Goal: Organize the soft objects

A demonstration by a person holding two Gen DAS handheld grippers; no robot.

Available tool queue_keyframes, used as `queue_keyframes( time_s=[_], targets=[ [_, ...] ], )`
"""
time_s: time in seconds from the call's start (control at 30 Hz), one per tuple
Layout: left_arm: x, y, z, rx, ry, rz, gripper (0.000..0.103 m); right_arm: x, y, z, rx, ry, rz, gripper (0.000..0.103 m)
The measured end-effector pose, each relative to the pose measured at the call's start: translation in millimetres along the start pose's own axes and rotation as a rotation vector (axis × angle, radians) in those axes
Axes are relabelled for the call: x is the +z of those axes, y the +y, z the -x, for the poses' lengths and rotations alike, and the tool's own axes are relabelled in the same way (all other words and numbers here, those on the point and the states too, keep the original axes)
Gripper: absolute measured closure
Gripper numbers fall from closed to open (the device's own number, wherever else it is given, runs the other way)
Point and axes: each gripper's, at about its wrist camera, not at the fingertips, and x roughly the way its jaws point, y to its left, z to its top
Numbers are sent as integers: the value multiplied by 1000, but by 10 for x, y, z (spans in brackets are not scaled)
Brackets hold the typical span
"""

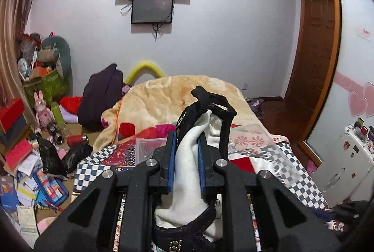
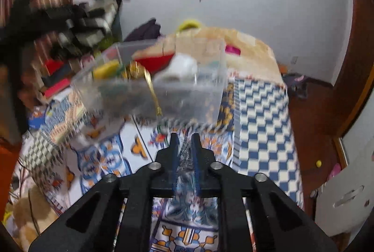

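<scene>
In the left wrist view my left gripper (image 1: pixel 186 137) is shut on a white and black soft garment (image 1: pixel 190 153) with black straps (image 1: pixel 215 102), held up above the bed (image 1: pixel 257 142). In the right wrist view my right gripper (image 2: pixel 185 137) is nearly shut with only a narrow gap, and nothing shows clearly between its fingers (image 2: pixel 174 146). Ahead of it a clear plastic box (image 2: pixel 163 78) stands on the patterned bedcover (image 2: pixel 112 158), blurred; it holds a yellow item, a white item and a gold chain. The left gripper (image 2: pixel 77 25) appears blurred at the upper left, above the box.
A beige blanket (image 1: pixel 177 93) and a dark backpack (image 1: pixel 100 97) lie at the bed's far end. Cluttered floor with books, bags and toys (image 1: pixel 42 135) is on the left. A white mini fridge (image 1: pixel 346 165) and wooden wardrobe (image 1: pixel 315 41) stand on the right.
</scene>
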Motion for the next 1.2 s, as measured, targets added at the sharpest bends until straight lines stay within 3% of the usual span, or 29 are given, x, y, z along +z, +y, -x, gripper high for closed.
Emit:
queue_keyframes(
  time_s=[0.2,0.37,0.47,0.53,0.6,0.73,0.83,0.97,1.07,1.2],
  targets=[
    [-131,55,-386,-19,104,30,87,274,-22,200,6,-104,-8,94],
    [-302,0,-647,-5,196,-11,85,200,-23,128,22,-51,-18,93],
    [-361,-21,-690,10,215,-32,83,60,-22,32,15,12,-6,74],
    [-366,-17,-669,7,215,-34,78,-53,-14,-3,20,41,-13,47],
    [-369,-2,-616,-1,214,-28,70,-169,9,-40,27,66,-22,39],
    [-345,16,-463,-24,192,-18,51,-334,78,-144,47,125,-30,38],
    [-323,-16,-301,-33,167,-32,37,-435,140,-247,56,174,-27,38],
    [-282,-63,-128,-35,131,-55,27,-545,260,-288,20,188,17,40],
    [-257,-86,-17,-51,116,-58,23,-575,271,-274,-2,169,35,56],
    [-241,-101,138,-73,89,-51,20,-565,175,-255,-8,158,-1,88]
  ],
)
